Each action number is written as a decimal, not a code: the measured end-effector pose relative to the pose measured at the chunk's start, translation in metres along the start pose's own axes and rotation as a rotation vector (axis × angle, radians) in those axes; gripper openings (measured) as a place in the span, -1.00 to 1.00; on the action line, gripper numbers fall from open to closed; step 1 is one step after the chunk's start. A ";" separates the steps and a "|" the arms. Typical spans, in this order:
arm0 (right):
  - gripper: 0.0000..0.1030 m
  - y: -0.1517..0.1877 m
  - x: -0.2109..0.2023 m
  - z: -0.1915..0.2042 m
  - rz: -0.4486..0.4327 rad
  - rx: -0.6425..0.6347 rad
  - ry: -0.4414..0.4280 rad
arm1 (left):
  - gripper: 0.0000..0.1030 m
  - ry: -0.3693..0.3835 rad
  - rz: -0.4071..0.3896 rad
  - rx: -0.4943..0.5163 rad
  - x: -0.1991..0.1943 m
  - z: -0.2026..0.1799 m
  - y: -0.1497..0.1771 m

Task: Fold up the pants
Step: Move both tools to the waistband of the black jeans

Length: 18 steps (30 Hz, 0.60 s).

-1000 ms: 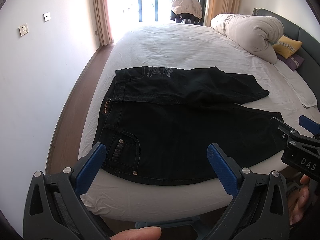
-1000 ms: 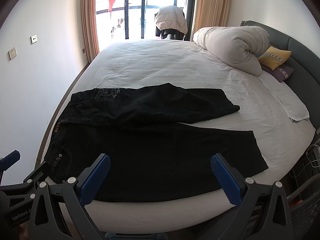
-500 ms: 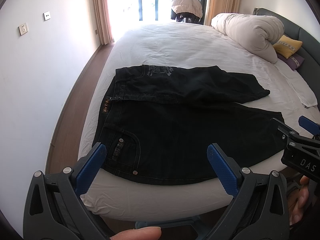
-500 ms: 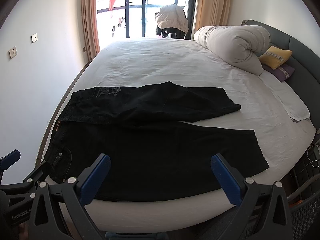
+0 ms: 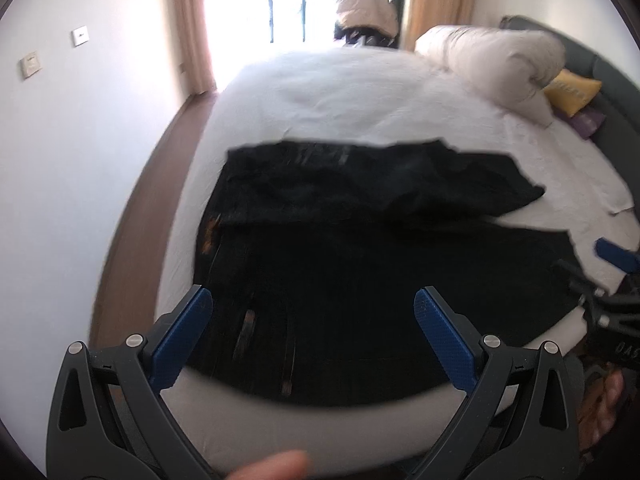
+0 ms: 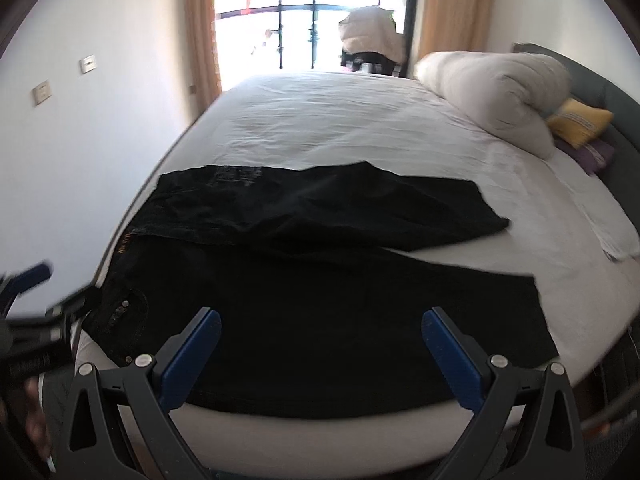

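Observation:
Black pants [image 5: 360, 256] [image 6: 320, 280] lie spread across the near part of a white bed [image 5: 340, 92] [image 6: 340, 120], waistband to the left, the far leg angled away from the near one. My left gripper [image 5: 312, 312] hovers open above the near edge by the waist and back pocket, holding nothing. My right gripper [image 6: 320, 328] is open too, over the near leg's middle. Each gripper shows at the other view's edge: the right one [image 5: 608, 304] near the leg hem, the left one [image 6: 36, 320] by the waistband.
A rolled white duvet [image 5: 500, 64] [image 6: 492, 92] and a yellow cushion [image 5: 572, 90] [image 6: 580, 122] sit at the bed's far right by a grey headboard [image 6: 616, 96]. A white wall [image 5: 80, 160] and wooden floor strip [image 5: 148, 200] run along the left. A balcony door [image 6: 308, 20] is beyond.
Both grippers have moved forward and lower toward the pants; the views are blurred with motion. The pants lie as before and both grippers stay open.

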State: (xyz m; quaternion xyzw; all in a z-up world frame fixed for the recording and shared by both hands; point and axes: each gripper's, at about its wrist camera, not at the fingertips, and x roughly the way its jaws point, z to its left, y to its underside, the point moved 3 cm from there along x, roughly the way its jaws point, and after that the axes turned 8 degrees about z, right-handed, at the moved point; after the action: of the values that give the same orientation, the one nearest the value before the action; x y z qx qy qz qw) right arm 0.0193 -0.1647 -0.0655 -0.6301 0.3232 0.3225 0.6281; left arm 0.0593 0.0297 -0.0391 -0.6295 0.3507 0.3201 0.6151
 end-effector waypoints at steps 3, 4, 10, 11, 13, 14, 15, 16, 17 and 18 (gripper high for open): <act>1.00 -0.018 0.011 0.002 -0.025 -0.078 -0.056 | 1.00 0.068 -0.040 0.025 0.012 0.012 -0.028; 1.00 -0.026 0.015 0.003 -0.034 -0.100 -0.074 | 1.00 0.039 -0.022 0.042 0.019 0.014 -0.036; 1.00 -0.084 0.054 0.004 -0.056 -0.189 -0.227 | 1.00 0.015 -0.004 0.159 0.076 0.038 -0.110; 1.00 -0.095 0.063 0.004 -0.056 -0.208 -0.248 | 1.00 0.012 0.005 0.181 0.085 0.040 -0.125; 0.99 -0.113 0.079 0.004 -0.052 -0.242 -0.270 | 1.00 0.034 0.045 0.254 0.115 0.045 -0.155; 0.90 -0.121 0.088 0.004 -0.048 -0.265 -0.293 | 1.00 0.054 0.075 0.308 0.133 0.045 -0.172; 0.79 -0.129 0.098 0.003 -0.036 -0.291 -0.315 | 1.00 0.063 0.120 0.362 0.153 0.045 -0.186; 0.75 -0.135 0.108 0.002 -0.015 -0.315 -0.332 | 1.00 0.056 0.148 0.404 0.169 0.044 -0.200; 0.68 -0.143 0.121 0.002 0.009 -0.341 -0.346 | 1.00 0.063 0.171 0.445 0.184 0.046 -0.210; 0.64 -0.148 0.129 0.000 0.024 -0.358 -0.362 | 0.99 0.082 0.205 0.482 0.198 0.046 -0.217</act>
State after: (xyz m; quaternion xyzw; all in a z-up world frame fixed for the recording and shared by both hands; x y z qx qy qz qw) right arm 0.2145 -0.1642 -0.0840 -0.6593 0.1507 0.4895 0.5504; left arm 0.3508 0.0658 -0.0865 -0.4384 0.5034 0.2623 0.6968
